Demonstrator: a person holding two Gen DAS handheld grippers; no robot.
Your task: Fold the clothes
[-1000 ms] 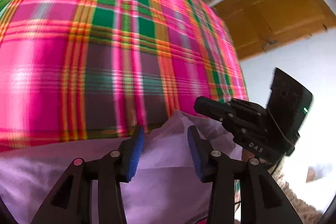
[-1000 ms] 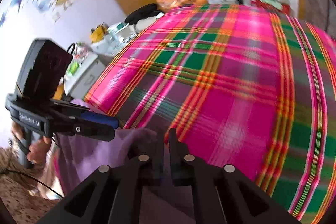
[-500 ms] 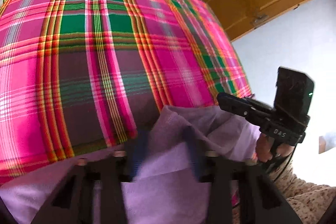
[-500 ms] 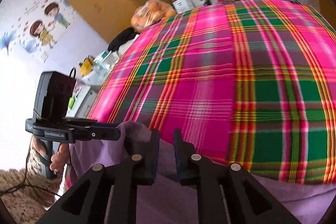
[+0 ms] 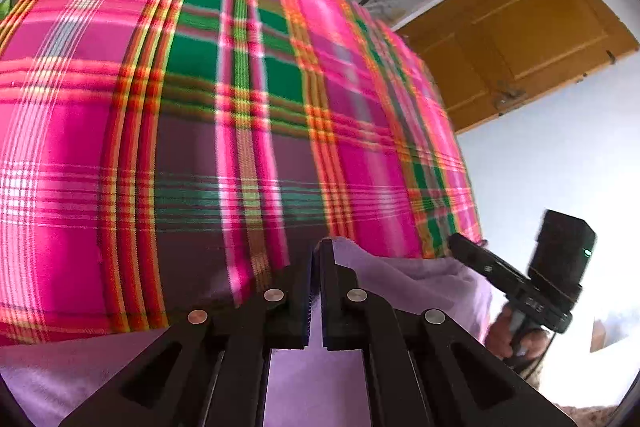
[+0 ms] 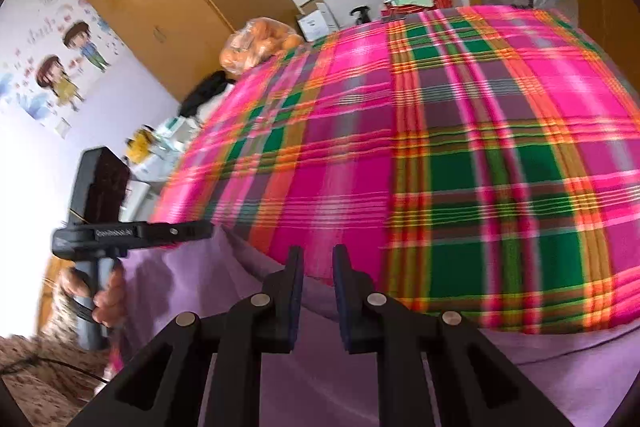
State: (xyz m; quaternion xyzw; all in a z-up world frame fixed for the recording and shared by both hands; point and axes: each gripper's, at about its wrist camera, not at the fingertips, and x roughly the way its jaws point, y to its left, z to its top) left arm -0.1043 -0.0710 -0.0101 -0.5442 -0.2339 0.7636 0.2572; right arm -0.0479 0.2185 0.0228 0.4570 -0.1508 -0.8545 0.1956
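A lilac garment (image 5: 312,379) lies at the near edge of a bed covered by a pink and green plaid blanket (image 5: 200,147). My left gripper (image 5: 316,251) is shut on the garment's far edge, with a thin fold pinched between its blue pads. Off to the right, my right gripper (image 5: 460,247) reaches over the same edge. In the right wrist view, the right gripper (image 6: 316,255) has its jaws a little apart. The lilac garment (image 6: 200,287) passes under and between them, with no pad pressing on it. The left gripper (image 6: 204,229) holds a raised corner at the left.
A person's hand (image 6: 108,299) holds the left gripper's handle above a patterned carpet (image 6: 32,367). Beyond the blanket (image 6: 440,167) are a wooden wardrobe (image 6: 160,7), a bag of oranges (image 6: 260,41) and cardboard boxes (image 6: 320,19). A wooden door (image 5: 520,39) stands at the right.
The left jaws closed from wide apart onto the garment's edge. The right jaws, shut on the cloth before, have parted slightly, and the right gripper has swung sideways along the edge.
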